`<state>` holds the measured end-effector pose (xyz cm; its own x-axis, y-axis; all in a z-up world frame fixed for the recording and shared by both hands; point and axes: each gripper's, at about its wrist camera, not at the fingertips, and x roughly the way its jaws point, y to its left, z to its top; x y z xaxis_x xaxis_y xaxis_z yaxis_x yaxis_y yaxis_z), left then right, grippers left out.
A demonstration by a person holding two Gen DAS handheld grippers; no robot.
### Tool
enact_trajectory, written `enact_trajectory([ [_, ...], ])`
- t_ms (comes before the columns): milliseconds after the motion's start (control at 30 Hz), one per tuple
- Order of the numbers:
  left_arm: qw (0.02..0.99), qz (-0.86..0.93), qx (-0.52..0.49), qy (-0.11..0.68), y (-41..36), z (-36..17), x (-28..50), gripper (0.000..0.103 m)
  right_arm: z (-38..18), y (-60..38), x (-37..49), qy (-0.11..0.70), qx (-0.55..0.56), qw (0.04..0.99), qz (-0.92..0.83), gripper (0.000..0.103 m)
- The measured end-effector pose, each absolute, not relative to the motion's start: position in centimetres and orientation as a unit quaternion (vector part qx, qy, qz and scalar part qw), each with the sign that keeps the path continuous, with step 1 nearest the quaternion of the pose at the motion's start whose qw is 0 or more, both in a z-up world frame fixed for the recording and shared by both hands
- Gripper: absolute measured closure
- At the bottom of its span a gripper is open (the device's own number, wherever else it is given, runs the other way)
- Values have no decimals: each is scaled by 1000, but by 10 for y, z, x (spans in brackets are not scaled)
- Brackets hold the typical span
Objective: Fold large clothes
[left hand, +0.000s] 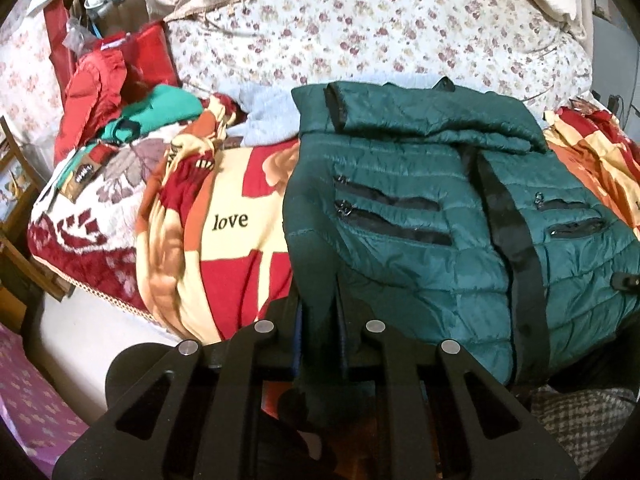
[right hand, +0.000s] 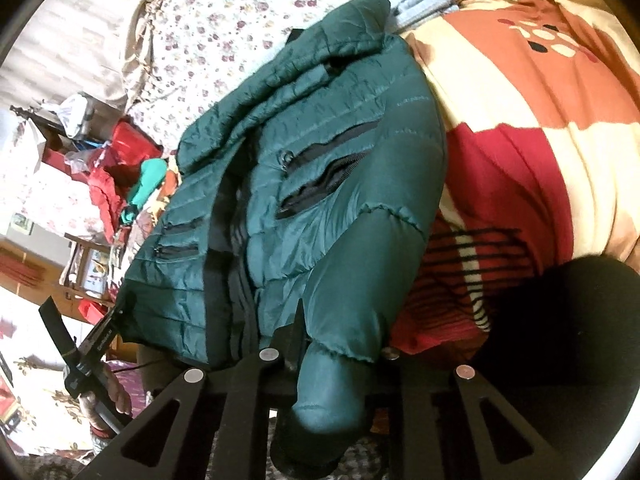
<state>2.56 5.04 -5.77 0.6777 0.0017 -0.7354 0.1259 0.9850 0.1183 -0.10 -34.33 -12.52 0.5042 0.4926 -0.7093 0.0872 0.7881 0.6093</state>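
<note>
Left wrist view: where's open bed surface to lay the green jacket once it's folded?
Free: floral sheet beyond the green puffer jacket, and the "love" blanket patch left of it. Crowded: far left, where the red jacket and teal garment are heaped.

The green puffer jacket [left hand: 420, 216] buries both tools' fingertips; its near hem runs behind their frames.

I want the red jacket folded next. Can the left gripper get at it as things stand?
Probably not yet. The left gripper is shut on the green puffer jacket, so it would have to let go first. The red jacket lies uncovered on top of the pile at the far left, across the blanket.
</note>
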Motion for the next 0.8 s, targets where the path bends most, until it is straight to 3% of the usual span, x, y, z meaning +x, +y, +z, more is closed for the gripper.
enact_trajectory([
  [800, 919, -24, 74, 386, 56, -38, 31, 93, -89, -341, 12, 450, 285, 834, 141, 89],
])
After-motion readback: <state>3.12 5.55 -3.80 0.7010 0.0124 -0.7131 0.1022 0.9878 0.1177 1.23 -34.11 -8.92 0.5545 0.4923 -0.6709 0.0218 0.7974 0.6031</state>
